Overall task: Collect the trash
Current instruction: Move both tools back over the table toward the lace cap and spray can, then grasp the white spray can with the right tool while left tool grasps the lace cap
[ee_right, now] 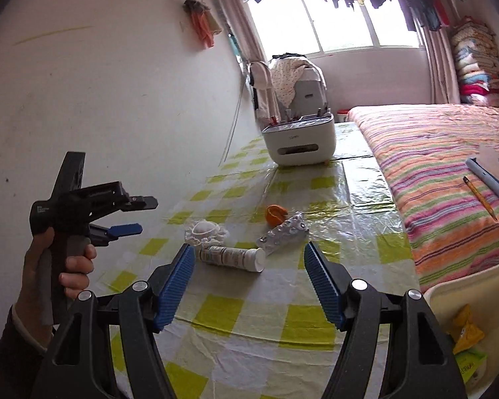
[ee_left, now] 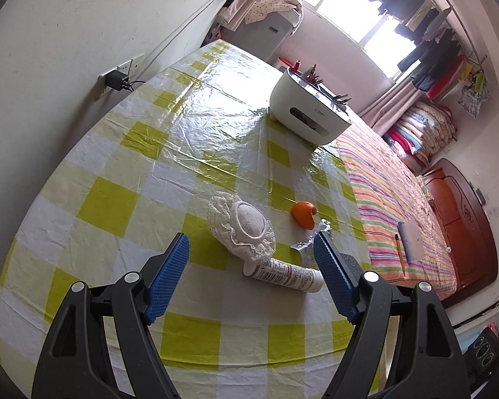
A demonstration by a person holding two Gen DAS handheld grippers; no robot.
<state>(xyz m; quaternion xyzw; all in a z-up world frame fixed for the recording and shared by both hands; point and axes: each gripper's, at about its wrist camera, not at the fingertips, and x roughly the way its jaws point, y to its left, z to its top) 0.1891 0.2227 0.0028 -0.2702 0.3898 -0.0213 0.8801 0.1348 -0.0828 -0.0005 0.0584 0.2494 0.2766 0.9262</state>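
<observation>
Hovering over a table (ee_left: 93, 206) with a yellow-and-white checked cloth, the left gripper (ee_left: 251, 252) has its blue-padded jaws spread wide with nothing between the pads. In the left wrist view a white tube (ee_left: 287, 276) lies on its side in the gap between the fingertips, lower than them and untouched. At 12 o'clock from the tube, touching it, sits a lace-edged pad (ee_left: 244, 224). An orange peel (ee_left: 303, 213) lies at 1 o'clock from the tube, apart from the pad. A foil blister pack (ee_left: 311, 237) lies just at 6 o'clock from the peel, partly hidden behind the gripper's right finger.

The right gripper (ee_right: 249, 254) is also parted, about halfway, and holds nothing. In the right wrist view the tube (ee_right: 231, 257) lies just beyond its fingertips, cap end toward 3 o'clock. The blister pack (ee_right: 282, 234) is at 1 o'clock from the tube, touching or nearly touching its cap end; which cannot be told. The peel (ee_right: 275, 213) is at 12 o'clock from the pack, and the pad (ee_right: 205, 232) at 11 o'clock from the tube.

In that view the left gripper (ee_right: 143, 216) is seen from the side at 9 o'clock, held in a hand (ee_right: 60, 259) above the table's left edge. A white bin (ee_right: 299, 141) stands at the table's far end, well apart from the litter. A bed (ee_right: 449, 153) with a striped cover adjoins the table at 3 o'clock.
</observation>
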